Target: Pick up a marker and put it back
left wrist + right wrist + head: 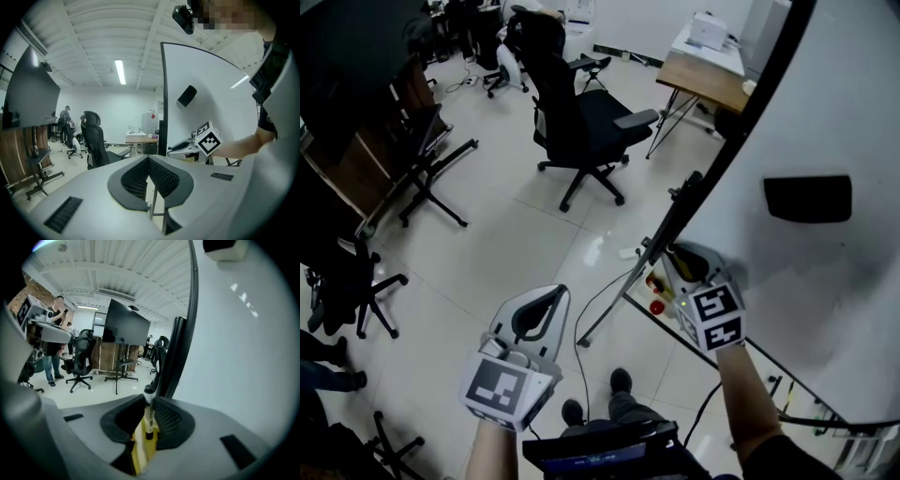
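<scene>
blurred yellow shape (137, 456) below marker (148, 420)

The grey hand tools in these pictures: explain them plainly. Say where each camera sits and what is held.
A person holds a two-jaw gripper in each hand. The head view looks down from the person's head: left gripper, right gripper at a whiteboard in an office. The other two cameras ride on the grippers and look along their jaws. The left one's jaws are together, empty. The right one's are closed on a marker by the board's edge. The black block on the board looks like an eraser.
</scene>
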A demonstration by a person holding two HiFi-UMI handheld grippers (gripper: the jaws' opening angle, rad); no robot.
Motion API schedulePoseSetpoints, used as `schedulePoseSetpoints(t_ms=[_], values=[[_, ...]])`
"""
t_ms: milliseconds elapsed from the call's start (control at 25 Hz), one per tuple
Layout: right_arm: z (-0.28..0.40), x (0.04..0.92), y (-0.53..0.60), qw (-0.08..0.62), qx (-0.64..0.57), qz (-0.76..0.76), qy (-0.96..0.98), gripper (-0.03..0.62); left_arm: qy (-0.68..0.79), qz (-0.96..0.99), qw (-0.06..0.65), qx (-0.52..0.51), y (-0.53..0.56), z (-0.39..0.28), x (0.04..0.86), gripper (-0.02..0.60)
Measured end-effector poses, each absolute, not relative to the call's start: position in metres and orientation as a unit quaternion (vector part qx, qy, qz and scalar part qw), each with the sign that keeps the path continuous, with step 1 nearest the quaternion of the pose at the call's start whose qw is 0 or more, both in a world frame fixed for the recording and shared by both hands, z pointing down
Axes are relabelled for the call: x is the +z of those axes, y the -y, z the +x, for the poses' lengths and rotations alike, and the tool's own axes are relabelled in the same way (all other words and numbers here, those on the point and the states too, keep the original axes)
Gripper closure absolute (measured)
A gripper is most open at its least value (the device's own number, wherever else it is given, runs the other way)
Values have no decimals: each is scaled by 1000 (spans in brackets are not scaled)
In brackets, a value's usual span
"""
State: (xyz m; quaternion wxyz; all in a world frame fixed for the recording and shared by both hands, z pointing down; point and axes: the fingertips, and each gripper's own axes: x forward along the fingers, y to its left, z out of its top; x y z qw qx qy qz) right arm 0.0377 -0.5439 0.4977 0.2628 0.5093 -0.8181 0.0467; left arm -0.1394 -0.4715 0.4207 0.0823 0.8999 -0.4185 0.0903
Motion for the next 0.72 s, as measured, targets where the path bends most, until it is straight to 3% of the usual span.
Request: schedulePoseSetpoints(t_ms=[720], values=[[20,396,529,136,-3,513,847,510,414,906,31,86,471,-144,370,581]])
